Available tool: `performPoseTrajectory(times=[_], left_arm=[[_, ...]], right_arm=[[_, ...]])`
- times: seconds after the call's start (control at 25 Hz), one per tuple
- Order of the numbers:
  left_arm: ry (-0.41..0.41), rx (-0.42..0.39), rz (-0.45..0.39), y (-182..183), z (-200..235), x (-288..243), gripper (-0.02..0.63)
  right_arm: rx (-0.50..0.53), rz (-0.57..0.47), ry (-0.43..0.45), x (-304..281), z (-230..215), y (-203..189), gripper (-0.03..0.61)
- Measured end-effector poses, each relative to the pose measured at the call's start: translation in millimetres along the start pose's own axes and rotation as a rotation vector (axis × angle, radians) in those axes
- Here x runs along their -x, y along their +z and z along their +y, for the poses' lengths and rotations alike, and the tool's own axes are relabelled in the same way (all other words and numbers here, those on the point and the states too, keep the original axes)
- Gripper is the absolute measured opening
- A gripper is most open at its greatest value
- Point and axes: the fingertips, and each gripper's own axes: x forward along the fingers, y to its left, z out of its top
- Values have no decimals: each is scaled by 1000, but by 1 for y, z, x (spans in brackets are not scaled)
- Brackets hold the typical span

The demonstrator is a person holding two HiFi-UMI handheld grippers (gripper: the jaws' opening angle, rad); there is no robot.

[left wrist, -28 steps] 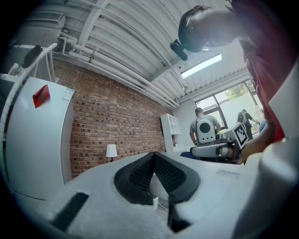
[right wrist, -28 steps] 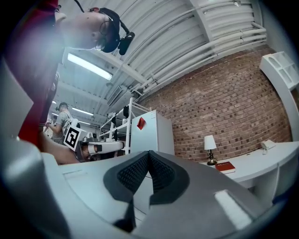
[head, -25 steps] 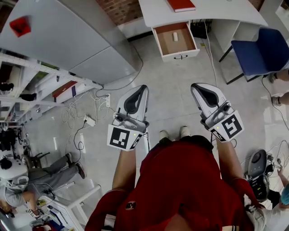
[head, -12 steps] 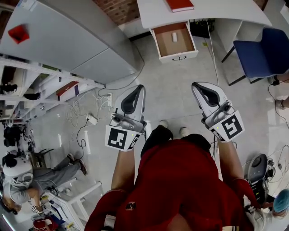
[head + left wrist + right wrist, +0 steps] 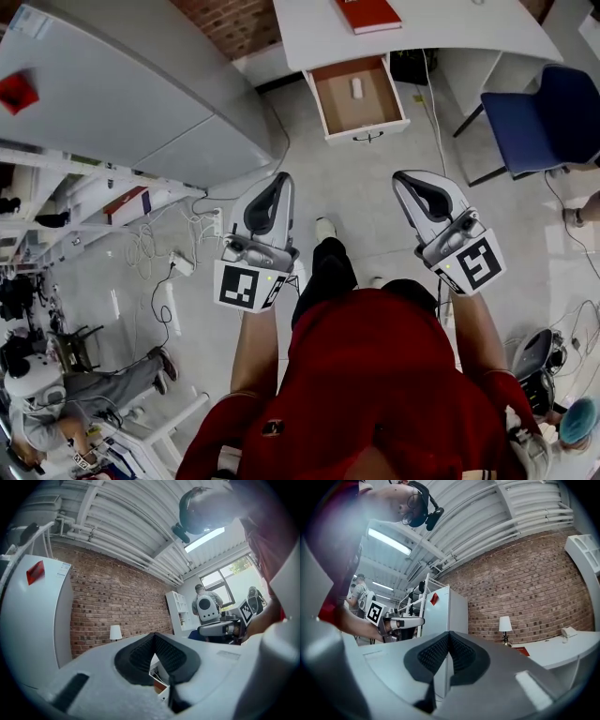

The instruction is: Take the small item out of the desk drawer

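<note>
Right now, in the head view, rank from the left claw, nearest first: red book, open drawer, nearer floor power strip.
1. Nearer floor power strip, just left of the left claw.
2. Open drawer, ahead and right.
3. Red book, atop the desk.

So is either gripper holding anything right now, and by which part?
Nothing is held. The left gripper and the right gripper are both shut and empty; the small item lies in the open drawer.
</note>
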Motion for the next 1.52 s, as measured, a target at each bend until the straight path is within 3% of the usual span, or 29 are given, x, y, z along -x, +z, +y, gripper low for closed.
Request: performPoseTrajectory(times=[0.44,0.72,0.96,1.52], left_arm=[[-90,-6,-12,-35,132,-70,6],[-160,62,-30,-59,201,-104,6],[-213,87,-19,-86,231,-128,6],[-183,122,35,-144,261,-181,6]], right_arm=[[5,54,-116,-130,-55,-23,12],[-21,96,-211,-208,-84,-47,12],[-27,141,-271,-251,-103,-62,12],[-10,255,-312,-286,-162,-122,12]])
